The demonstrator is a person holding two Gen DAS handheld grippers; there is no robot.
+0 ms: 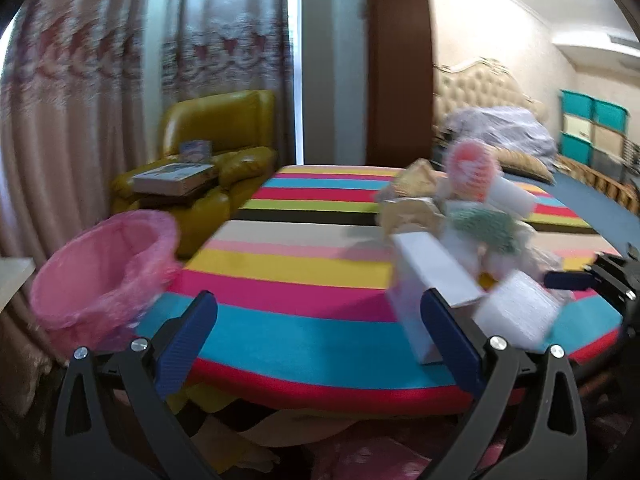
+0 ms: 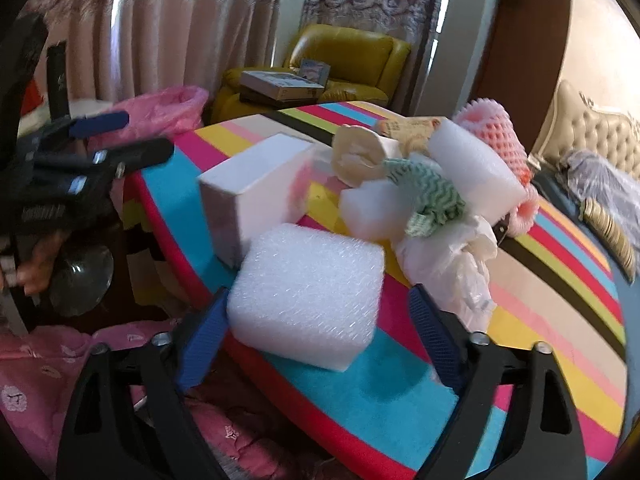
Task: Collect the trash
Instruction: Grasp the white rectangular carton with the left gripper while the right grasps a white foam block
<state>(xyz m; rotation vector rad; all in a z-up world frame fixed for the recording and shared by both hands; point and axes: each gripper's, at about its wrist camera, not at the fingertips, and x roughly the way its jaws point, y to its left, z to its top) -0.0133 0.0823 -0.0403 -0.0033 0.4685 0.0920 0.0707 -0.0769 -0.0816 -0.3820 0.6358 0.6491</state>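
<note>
Bedroom backdrop: patterned curtains (image 1: 100, 92), mustard armchair (image 1: 224, 148) stacked with books, tufted headboard (image 1: 476, 88) off to the right. Striped tabletop (image 1: 304, 276) in rainbow bands filling the middle. Pink-lined bin (image 1: 100, 268) just beside the table's left edge, mouth open and tilted toward the camera, nothing visible inside.

Trash heaped on the table's right half: white open box (image 2: 256, 184) standing at the near-left of the pile, foam block (image 2: 308, 292) at the front touching it, larger foam slab (image 2: 476, 172) behind, pink fruit netting (image 2: 496, 136) at the back, crumpled white plastic bag (image 2: 452, 264) to the right, green zigzag cloth (image 2: 432, 200) in the centre, creased paper wrappers (image 2: 360, 152) beyond.

Left gripper (image 1: 316, 336): jaws spread wide, empty, poised over the near table edge between bin and pile. Right gripper (image 2: 316, 336): jaws apart, straddling the foam block; left pad looks to touch its side, right pad clear of it. Not yet a grasp.

Judged step: first pickup, right side closing in on the foam block. Next move calls for clamping gently on both flanks, soft foam likely to squash, then lifting clear of the white box and carrying across to the bin.
</note>
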